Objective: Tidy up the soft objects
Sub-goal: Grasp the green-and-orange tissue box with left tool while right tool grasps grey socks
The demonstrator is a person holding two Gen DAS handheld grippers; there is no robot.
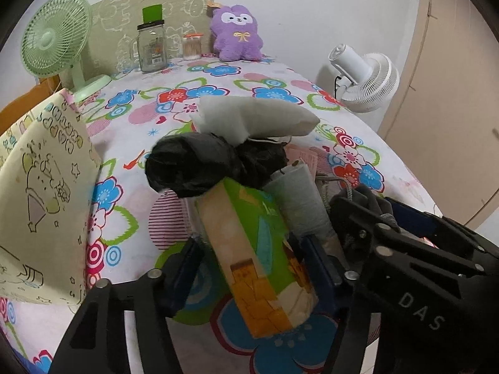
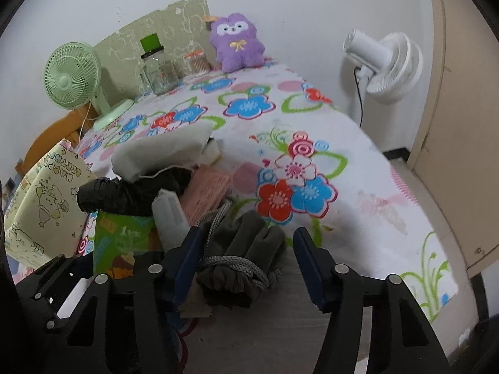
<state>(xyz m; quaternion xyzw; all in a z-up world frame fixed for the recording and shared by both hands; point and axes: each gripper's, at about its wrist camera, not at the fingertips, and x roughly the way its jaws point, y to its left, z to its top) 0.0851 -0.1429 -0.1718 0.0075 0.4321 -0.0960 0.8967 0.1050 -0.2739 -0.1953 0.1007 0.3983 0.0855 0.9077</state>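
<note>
Tissue pack (image 1: 265, 258) glossy — left tongs (image 1: 252, 268) seemingly clamping | right tongs (image 2: 246, 261) released — felt pouch (image 2: 240, 265)

pink card (image 2: 209, 193) lying half hidden under the pile | tissue pack (image 2: 121, 243) print blurring, unreadable | yellow box (image 1: 40, 218) running off the left edge

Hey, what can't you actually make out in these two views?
- Left wrist view: whether the left gripper pinches the tissue pack; its bulk hides the pads.
- Left wrist view: grey pouch, mostly behind the right gripper.
- Right wrist view: pink paper, print too small.
</note>
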